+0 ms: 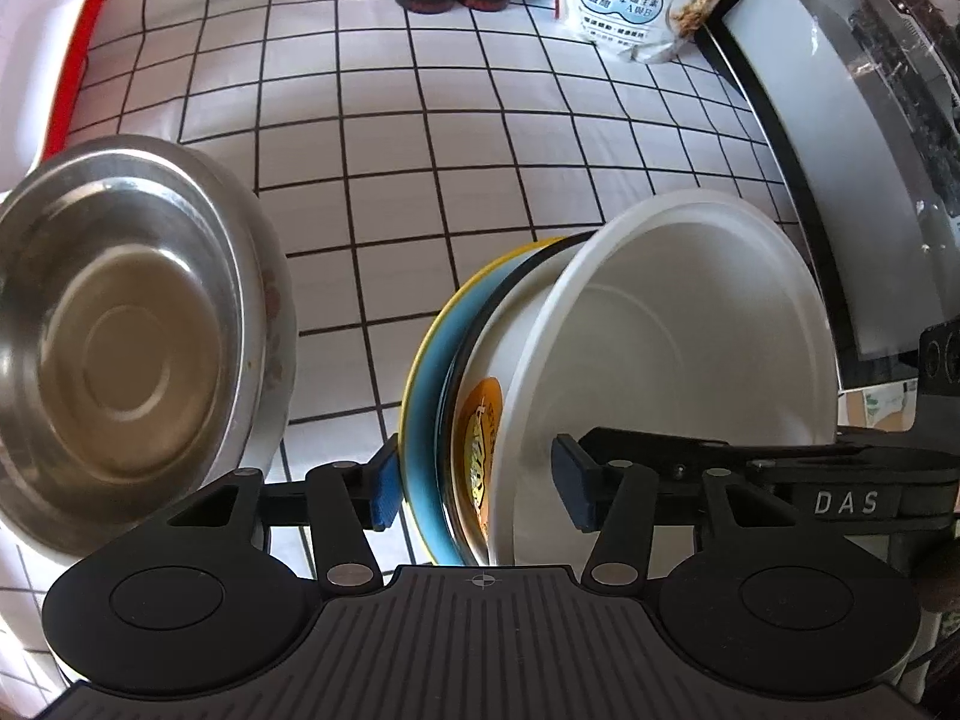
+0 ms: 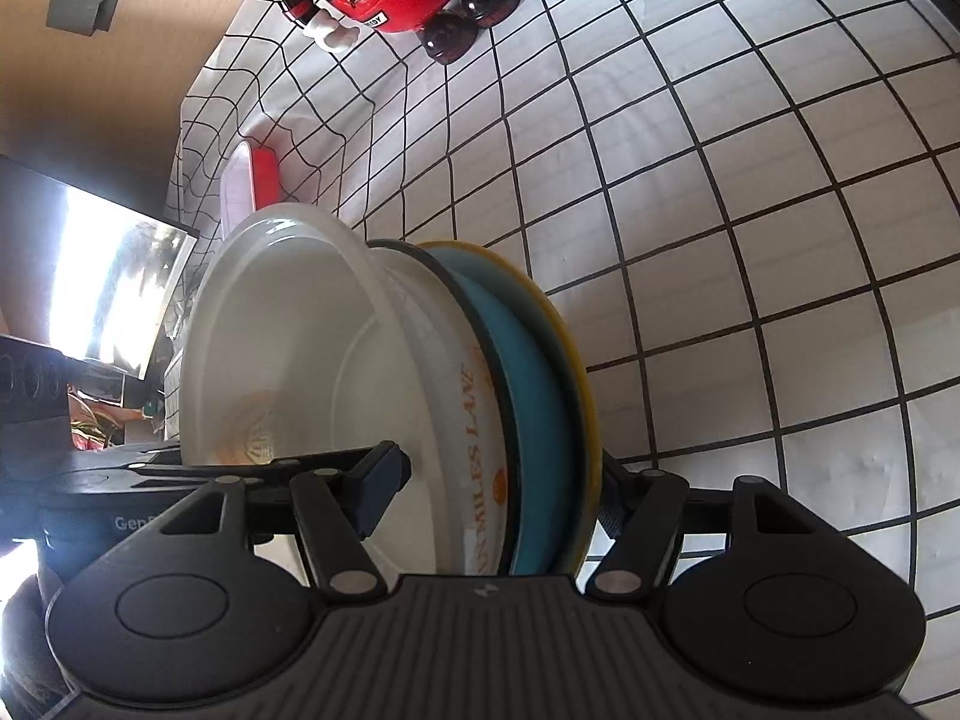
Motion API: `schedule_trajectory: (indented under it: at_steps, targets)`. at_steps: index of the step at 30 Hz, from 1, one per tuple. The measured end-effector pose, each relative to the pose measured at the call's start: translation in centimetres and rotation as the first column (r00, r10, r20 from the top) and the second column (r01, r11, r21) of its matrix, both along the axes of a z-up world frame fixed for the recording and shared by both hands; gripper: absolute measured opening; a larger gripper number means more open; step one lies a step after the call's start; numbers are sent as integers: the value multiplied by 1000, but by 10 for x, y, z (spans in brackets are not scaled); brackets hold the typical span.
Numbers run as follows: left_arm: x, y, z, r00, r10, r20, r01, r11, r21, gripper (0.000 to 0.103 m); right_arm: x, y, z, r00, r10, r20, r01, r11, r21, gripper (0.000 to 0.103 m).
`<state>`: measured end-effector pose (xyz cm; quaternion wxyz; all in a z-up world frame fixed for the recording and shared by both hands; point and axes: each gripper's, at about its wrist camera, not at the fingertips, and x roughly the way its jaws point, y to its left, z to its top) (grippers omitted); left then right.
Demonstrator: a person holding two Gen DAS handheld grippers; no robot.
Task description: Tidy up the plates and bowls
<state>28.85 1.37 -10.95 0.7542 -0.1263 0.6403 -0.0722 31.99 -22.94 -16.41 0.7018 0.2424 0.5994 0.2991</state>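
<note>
Left gripper (image 1: 477, 483): jaws spread, blue pads straddling the stack's rims, near pad just beside the yellow edge, far pad inside the white bowl; no clear squeeze from its own camera. Right gripper (image 2: 501, 495): pinching the same stack from the opposite side, one pad inside the white bowl, the other behind the yellow rim. The stack is on edge, lifted off the table: plain white round bowl (image 1: 678, 336) innermost, then a white bowl with orange lettering and a dark rim (image 2: 480, 468), then a blue plate with a yellow rim (image 1: 429, 396). Stack axis runs roughly level, across both jaw gaps, so each gripper bites the rims edge-on. Off to the left gripper's side sits a round stainless-steel bowl (image 1: 120, 336) upright on the white black-gridded tablecloth (image 1: 480, 168), near but apart. Judgement: right hand carries; left is nearer the steel bowl.
</note>
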Motion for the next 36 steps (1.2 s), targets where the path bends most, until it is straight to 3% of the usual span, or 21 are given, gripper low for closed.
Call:
schedule_trajectory:
  at_steps: [4, 15, 20, 30, 36]
  targets:
    - [0, 5, -1, 1000, 19, -7, -19, 999, -33, 55, 0, 1, 1, 1000, 8, 16, -8, 1000, -13, 67]
    - [-1, 5, 0, 1000, 24, -6, -24, 999, -30, 55, 2, 1, 1, 1000, 11, 2, -11, 1000, -16, 67]
    - [-3, 7, 2, 1000, 20, 8, -20, 997, -70, 56, -1, 2, 5, 999, 4, 49, 2, 993, -118, 67]
    - [-2, 2, -1, 1000, -1, 4, 1, 1000, -19, 54, 2, 1, -1, 1000, 15, 8, -15, 1000, -19, 65]
    - [-2, 6, -1, 1000, 2, 4, -2, 999, -36, 55, -1, 6, 5, 999, 7, 46, -2, 995, -102, 65]
